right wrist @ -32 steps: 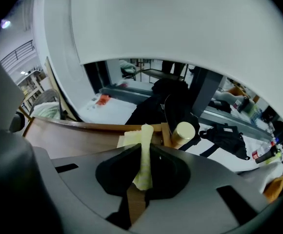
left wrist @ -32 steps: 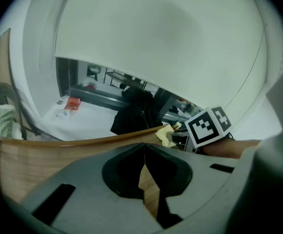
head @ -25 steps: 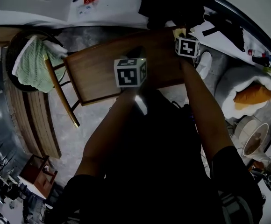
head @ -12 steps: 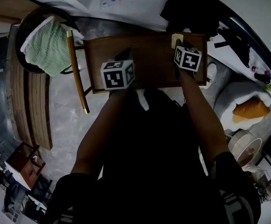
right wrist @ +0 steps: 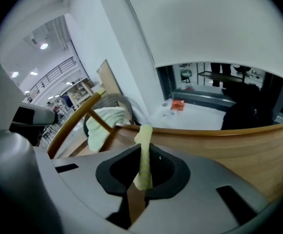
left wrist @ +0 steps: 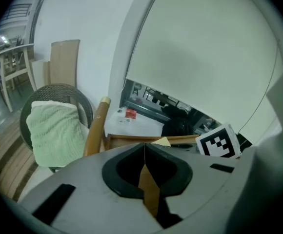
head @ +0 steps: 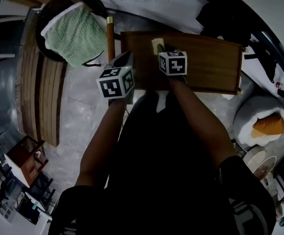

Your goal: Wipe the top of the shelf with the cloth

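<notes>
The brown wooden shelf top lies ahead of me in the head view. A small pale yellow cloth rests on its left part, and my right gripper is shut on it. The right gripper view shows the cloth pinched upright between the jaws over the shelf top. My left gripper hovers at the shelf's left edge with its jaws shut on nothing. In the left gripper view, my left gripper points over the shelf toward the cloth.
A green knitted towel fills a dark round basket chair at the back left. A wooden post stands just left of the shelf. White cushions and an orange thing lie at the right. Wooden floor planks run along the left.
My right gripper has drawn the cloth leftward along the shelf top, from its right end to its left part. The left gripper has moved from over the shelf to its left edge.
</notes>
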Available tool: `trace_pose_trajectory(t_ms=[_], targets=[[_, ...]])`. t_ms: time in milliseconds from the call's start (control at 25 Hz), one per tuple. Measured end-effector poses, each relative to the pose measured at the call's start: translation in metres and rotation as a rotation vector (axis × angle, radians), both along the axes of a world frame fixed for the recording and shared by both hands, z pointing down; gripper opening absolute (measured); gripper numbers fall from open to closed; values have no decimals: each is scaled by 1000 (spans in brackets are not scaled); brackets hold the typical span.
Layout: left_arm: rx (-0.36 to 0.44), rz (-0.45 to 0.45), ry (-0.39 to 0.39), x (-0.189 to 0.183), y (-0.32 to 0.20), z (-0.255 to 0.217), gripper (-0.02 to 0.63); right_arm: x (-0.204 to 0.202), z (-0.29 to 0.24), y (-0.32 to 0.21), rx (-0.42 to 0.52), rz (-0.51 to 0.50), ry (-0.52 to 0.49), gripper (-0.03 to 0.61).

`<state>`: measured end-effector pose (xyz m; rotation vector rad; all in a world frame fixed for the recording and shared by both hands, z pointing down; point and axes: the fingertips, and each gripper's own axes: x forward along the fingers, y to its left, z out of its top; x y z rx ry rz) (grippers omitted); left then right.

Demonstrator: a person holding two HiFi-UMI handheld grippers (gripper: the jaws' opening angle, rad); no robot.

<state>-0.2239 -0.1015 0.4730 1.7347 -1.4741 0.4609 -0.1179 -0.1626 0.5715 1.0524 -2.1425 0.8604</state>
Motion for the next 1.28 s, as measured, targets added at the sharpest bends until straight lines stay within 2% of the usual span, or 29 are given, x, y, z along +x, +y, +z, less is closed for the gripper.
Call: trace_pose_trajectory(t_ms=[280,440,600,720,960,1280], targets=[[-15,-8,1,-45,25,6,12,-94,11,23,-15,-97,-76,43],[-23,2,12,-50,32,10,12,-122,22,33,-37,-123,-102,43],[-21,28,15,-48,37,10,12,-140,34,36,-48,-144,-83,44],[-19,40,17,-45,41,11,12,-141,50,42,-75,-163,-36,44],[-27,48,10,-37,45,14,12,-136,58,43,-23,-231,26,44],[-30,74,-2,-5,29,14,12,-87,59,33,-15,-214,38,44]])
